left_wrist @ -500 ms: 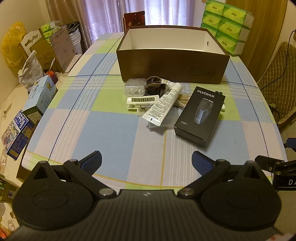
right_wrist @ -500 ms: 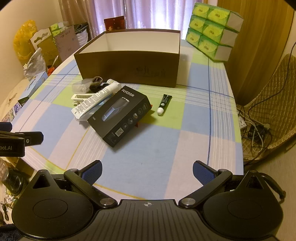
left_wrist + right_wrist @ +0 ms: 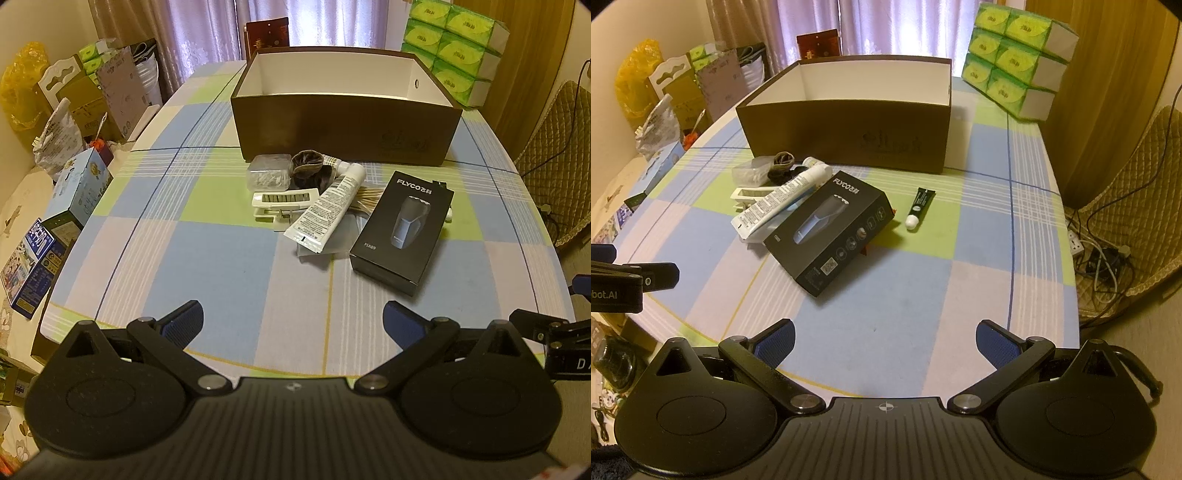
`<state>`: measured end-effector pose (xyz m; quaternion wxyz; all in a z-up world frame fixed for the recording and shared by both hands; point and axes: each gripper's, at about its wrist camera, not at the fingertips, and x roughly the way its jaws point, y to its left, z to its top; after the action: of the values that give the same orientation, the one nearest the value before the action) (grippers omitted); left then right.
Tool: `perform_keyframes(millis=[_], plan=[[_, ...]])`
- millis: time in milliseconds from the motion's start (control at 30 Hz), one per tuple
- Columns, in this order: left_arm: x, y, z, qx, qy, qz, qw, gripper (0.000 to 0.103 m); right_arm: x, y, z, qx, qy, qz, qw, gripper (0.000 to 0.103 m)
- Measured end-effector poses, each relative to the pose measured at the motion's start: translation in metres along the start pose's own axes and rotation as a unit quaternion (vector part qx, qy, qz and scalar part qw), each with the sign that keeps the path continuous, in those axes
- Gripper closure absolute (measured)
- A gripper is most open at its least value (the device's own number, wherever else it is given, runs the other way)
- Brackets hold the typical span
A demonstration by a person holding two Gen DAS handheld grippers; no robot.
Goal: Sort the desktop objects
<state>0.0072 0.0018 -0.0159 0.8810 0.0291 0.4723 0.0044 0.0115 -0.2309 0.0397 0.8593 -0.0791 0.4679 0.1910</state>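
A checked tablecloth (image 3: 221,266) in blue, green and pale lilac covers the table, and a brown open-topped box (image 3: 343,133) with a white inside stands at the far middle. Just in front of the box lies a tight cluster: a clear plastic case (image 3: 269,172), a dark scrunchie (image 3: 308,166), a white clip (image 3: 284,201), a white tube (image 3: 327,208) lying aslant over a bundle of cotton swabs (image 3: 369,195), and a black shaver box (image 3: 402,229) at the right end. The tube's flat end rests close against the shaver box, so these pieces crowd one another. A small black tube with a white cap (image 3: 919,206) lies apart, to the right of the shaver box, on a green square. Stacked green tissue packs (image 3: 1012,59) sit at the far right corner, near the box.

The left gripper (image 3: 293,318) hovers over the near edge of the table with its blue-padded fingers spread wide and nothing between them; the cluster lies well ahead of it, the shaver box ahead and to its right. The right gripper (image 3: 885,338) is likewise spread and empty — the shaver box is ahead and slightly left, the small black tube ahead.

Between both grippers and the objects the cloth is bare. Off the left edge stand cartons and bags (image 3: 55,110); off the right edge, a quilted chair (image 3: 1126,229) and a tangle of cables (image 3: 1100,254) on the floor.
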Motion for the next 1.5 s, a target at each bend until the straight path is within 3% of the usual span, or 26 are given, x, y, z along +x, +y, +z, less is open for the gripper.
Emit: perform_keyframes(millis=[1500], plan=[[0.037, 0.001, 0.047, 0.024, 0.013, -0.036, 0.999, 0.001, 0.025, -0.015, 0.033, 0.018, 0.015, -0.001, 1.0, 0.002]])
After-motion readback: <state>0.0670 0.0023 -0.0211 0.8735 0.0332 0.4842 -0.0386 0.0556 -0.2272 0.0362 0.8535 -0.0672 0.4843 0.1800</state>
